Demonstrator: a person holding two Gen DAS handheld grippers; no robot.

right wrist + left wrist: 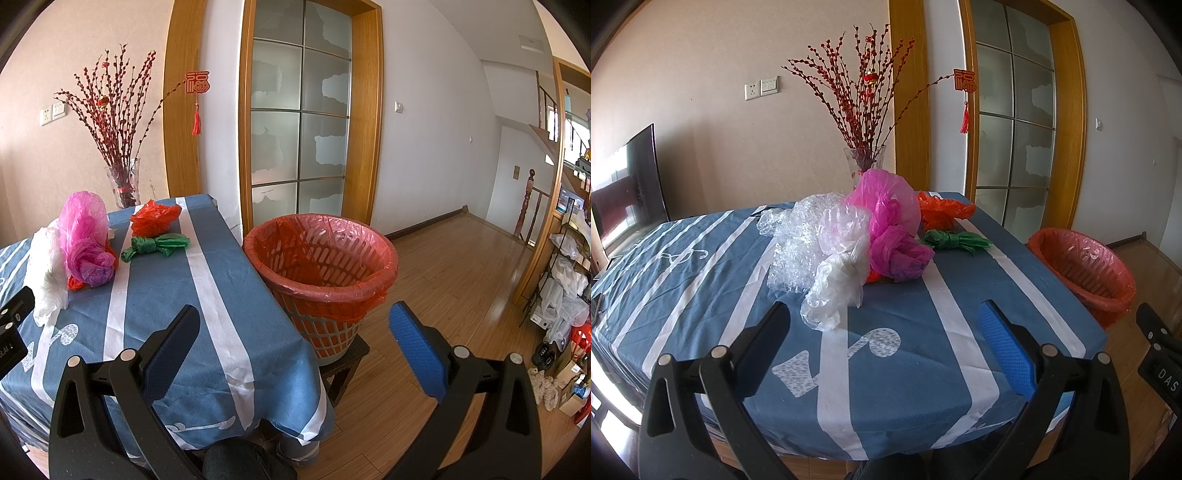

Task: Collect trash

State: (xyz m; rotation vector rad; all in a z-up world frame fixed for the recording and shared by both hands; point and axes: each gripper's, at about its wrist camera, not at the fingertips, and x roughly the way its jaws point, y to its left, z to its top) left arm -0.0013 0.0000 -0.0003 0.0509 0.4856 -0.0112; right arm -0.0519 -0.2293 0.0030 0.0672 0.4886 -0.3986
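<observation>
Well, both grippers' jaws gape — bags (849,243) heaped, bin (321,273) alongside.

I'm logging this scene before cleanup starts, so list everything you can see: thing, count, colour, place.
bubble wrap: 1, clear, table middle, left of the pile
white bag: 1, translucent white, nearest the grippers
pink bag: 1, magenta, centre of the pile
orange bag: 1, orange-red, far side of the table
green bag: 1, green, knotted, just in front of the orange bag
tablecloth: 1, blue with white stripes, covers the table
waste basket: 1, lined with a red bag, on a dark stool right of the table, looks empty
vase: 1, clear glass with red branches, behind the table
television: 1, black, far left
left gripper: 1, black and blue, open, over the near table edge
right gripper: 1, black and blue, open, near the basket
</observation>
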